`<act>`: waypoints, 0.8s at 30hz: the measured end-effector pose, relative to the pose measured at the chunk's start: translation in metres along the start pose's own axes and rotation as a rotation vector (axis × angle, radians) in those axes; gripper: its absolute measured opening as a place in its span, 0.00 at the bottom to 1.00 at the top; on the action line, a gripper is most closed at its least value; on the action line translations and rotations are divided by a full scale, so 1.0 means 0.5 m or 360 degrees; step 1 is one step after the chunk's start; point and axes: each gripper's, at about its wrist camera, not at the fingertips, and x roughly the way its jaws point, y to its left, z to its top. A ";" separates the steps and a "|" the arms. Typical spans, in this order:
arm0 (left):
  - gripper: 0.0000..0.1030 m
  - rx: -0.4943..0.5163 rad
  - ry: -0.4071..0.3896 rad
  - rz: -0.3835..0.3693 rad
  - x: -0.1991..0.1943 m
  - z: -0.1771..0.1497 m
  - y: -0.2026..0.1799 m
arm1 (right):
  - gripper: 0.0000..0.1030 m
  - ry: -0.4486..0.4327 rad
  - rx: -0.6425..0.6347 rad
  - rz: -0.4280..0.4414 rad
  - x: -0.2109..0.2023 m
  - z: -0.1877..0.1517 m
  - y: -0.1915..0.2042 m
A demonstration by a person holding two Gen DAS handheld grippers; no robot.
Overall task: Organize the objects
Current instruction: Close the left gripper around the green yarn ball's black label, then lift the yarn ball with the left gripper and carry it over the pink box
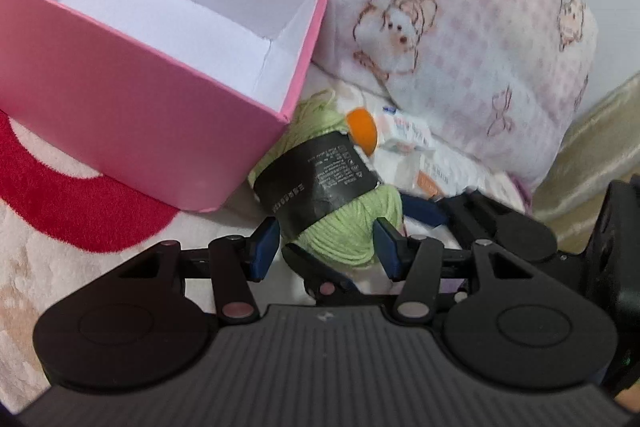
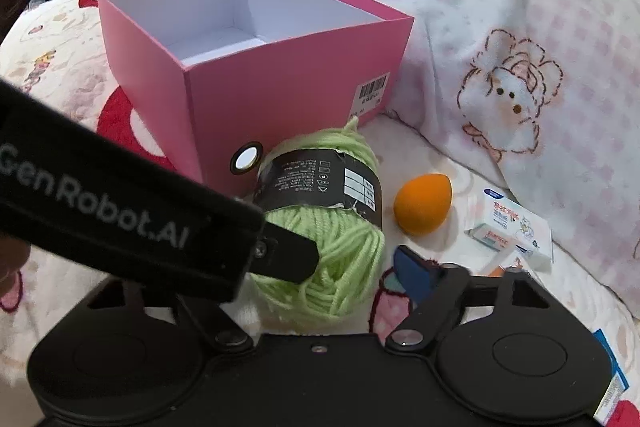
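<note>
Right, we see a bed cover with a red-and-cream print, and a checked pink blanket heaped beyond and right of the pink box. We take the box as landmark: open top, white inside, nothing visible in it, barcode sticker on its near wall. Green yarn skein with a black paper band lies at the box's near right corner, just beside it. Left tool: blue pads either side of the skein's near end, partly closed; we cannot tell if they press on it. Right tool comes at the same skein, jaws part spread, its left finger hidden behind the left tool, so grip unclear too. Right of the skein: small white packets, then an orange egg-shaped sponge, apart from the yarn.
</note>
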 end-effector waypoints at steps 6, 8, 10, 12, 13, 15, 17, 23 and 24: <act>0.39 0.0010 0.0033 -0.0023 0.011 0.004 -0.001 | 0.64 0.0016 0.0053 0.0039 0.001 0.000 -0.005; 0.39 0.0033 0.0040 -0.0032 0.013 0.004 -0.004 | 0.62 0.0030 0.0088 0.0040 -0.001 0.001 -0.008; 0.39 0.0069 0.0022 -0.0024 0.014 0.000 -0.013 | 0.60 0.0038 0.0108 0.0039 -0.006 0.000 -0.009; 0.38 0.0143 0.0003 -0.0007 0.016 -0.007 -0.027 | 0.58 0.0051 0.0121 0.0034 -0.010 0.001 -0.012; 0.38 0.0158 0.0002 -0.0011 0.015 -0.010 -0.030 | 0.58 0.0061 0.0136 0.0033 -0.013 0.000 -0.014; 0.38 0.0170 0.0041 -0.0053 0.014 -0.009 -0.033 | 0.58 0.0074 0.0168 0.0027 -0.019 -0.003 -0.017; 0.38 0.0182 0.0087 -0.0063 0.015 -0.005 -0.035 | 0.57 0.0101 0.0196 0.0024 -0.025 -0.005 -0.016; 0.38 0.0236 0.0207 -0.0082 0.010 -0.002 -0.047 | 0.57 0.0181 0.0383 0.0059 -0.041 -0.015 -0.023; 0.38 0.0234 0.0221 -0.0088 0.010 -0.004 -0.045 | 0.57 0.0197 0.0399 0.0057 -0.042 -0.017 -0.023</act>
